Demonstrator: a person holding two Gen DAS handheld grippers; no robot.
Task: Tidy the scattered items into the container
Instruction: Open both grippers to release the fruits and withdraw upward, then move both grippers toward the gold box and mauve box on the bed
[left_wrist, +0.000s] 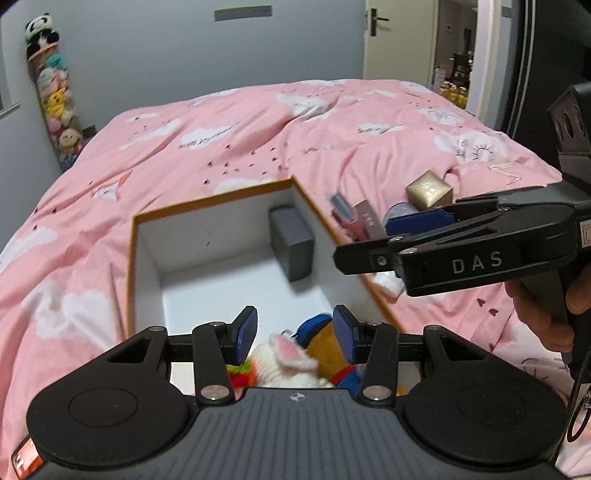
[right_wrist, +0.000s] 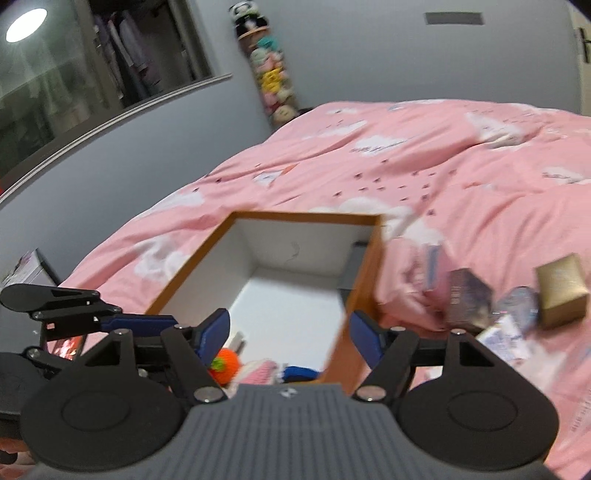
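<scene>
Two grippers are hovering over the box (left_wrist: 218, 236) on the pink bed (left_wrist: 184, 147), left gripper (left_wrist: 294, 332) and right gripper (right_wrist: 290, 334) both gaping with nothing between. Plush toys (left_wrist: 295, 360) are lying inside; a gold carton (right_wrist: 561, 291) is sitting just beside the box.

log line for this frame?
left gripper: open, empty | right gripper: open, empty | box: toys, grey block inside | gold box: still on bed
</scene>
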